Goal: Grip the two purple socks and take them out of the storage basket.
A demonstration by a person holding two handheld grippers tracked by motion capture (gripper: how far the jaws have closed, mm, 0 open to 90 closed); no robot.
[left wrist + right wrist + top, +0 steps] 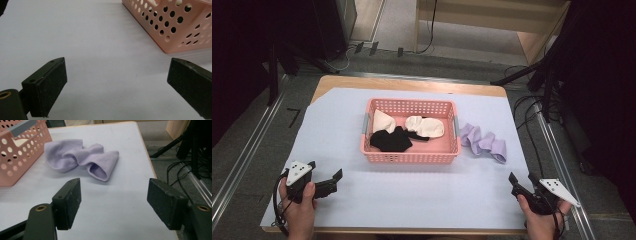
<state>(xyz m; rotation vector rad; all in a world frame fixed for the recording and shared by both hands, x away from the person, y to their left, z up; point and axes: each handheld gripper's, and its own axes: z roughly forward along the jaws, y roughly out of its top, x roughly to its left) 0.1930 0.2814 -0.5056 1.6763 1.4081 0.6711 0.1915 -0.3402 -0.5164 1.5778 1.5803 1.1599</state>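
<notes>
The counter, covered in a pale sheet, carries a pink perforated basket at its middle, already holding a cream sock, a second cream piece and a black sock. Just beside the basket's right end, but outside it, lies a lavender sock, crumpled and folded over itself, its open cuff turned toward the near edge in the right gripper view. The work looks like gathering socks into the basket, with this one left to go. The right gripper rests near the counter's front right corner, jaws spread wide and empty, aimed roughly at the sock. The left gripper sits at the front left, jaws likewise wide apart and holding nothing. The next move probably calls for the right gripper to reach forward and close on a raised fold.
</notes>
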